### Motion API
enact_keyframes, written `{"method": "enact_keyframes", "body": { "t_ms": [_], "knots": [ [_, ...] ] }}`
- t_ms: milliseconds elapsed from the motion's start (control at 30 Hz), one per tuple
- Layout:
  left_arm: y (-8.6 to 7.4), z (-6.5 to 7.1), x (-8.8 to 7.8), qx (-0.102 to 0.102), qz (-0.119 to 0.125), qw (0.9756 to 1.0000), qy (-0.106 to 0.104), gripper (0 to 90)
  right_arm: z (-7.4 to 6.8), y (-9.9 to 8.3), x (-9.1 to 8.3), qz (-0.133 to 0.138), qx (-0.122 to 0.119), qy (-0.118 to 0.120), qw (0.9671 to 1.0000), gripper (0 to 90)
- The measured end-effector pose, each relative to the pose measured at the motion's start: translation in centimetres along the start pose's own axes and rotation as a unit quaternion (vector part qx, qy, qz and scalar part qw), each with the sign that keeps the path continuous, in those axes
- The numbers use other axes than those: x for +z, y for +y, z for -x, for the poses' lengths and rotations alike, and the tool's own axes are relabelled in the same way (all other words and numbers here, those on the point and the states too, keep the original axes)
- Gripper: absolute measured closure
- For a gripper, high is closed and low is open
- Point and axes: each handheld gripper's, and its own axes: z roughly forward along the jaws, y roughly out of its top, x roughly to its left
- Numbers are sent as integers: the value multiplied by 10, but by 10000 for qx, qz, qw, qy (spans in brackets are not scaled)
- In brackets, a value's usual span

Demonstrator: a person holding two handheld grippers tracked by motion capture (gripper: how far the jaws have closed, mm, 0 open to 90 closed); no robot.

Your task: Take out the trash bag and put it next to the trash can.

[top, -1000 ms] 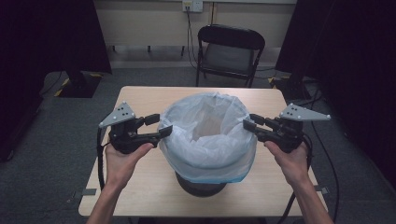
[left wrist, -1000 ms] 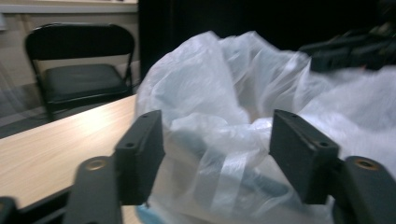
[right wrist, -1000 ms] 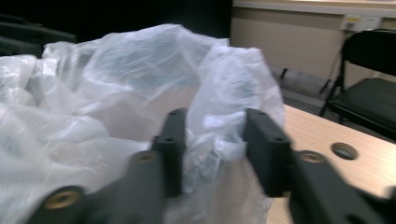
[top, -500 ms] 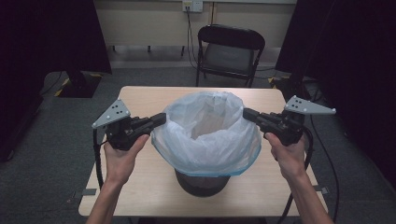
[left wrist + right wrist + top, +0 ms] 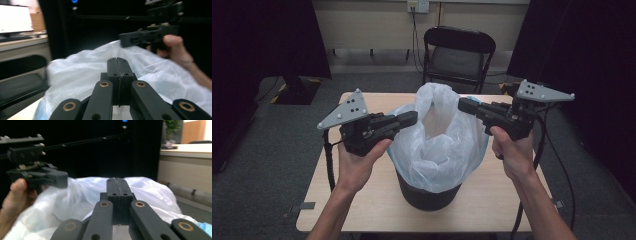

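A white plastic bag lines a black bin in the middle of the table, and its upper part is drawn up well above the bin's rim. My left gripper is shut on the bag's left edge, and my right gripper is shut on its right edge. Both point inward at each other across the bag's mouth. In the left gripper view the jaws meet with the bag just beyond them. The right gripper view shows the same closed tips over the bag.
The bin stands on a small wooden table. A black folding chair sits behind its far edge. Cables trail from both grippers down past the table's sides. Dark curtains hang at the left and right.
Both grippers closed on the bag's edges and rose, pulling the bag up out of the bin. The wide, round mouth has become tall and narrower.
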Motion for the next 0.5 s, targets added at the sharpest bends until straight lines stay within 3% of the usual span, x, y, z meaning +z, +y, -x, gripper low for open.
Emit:
{"method": "enact_keyframes", "body": {
  "t_ms": [67,133,267,333,400,433,500],
  "knots": [
    [-3,3,10,-142,43,9996,-235,900,-8,3,5,16,-28,348,9994,900],
    [-6,4,13,-170,20,9994,-290,900,-13,-5,9,-112,11,613,9981,900],
    [-17,5,24,-255,-123,9988,-399,900,-16,-21,15,-344,76,901,9953,900],
    [-19,4,26,-268,-159,9987,-405,900,-16,-26,16,-377,155,927,9949,881],
    [-21,4,28,-279,-165,9986,-413,900,-15,-29,15,-380,141,920,9949,771],
    [-21,4,28,-279,-165,9986,-413,900,-14,-30,15,-359,203,915,9950,771],
    [-22,3,28,-313,-167,9984,-434,900,-13,-31,15,-391,243,870,9951,648]
  ]
}}
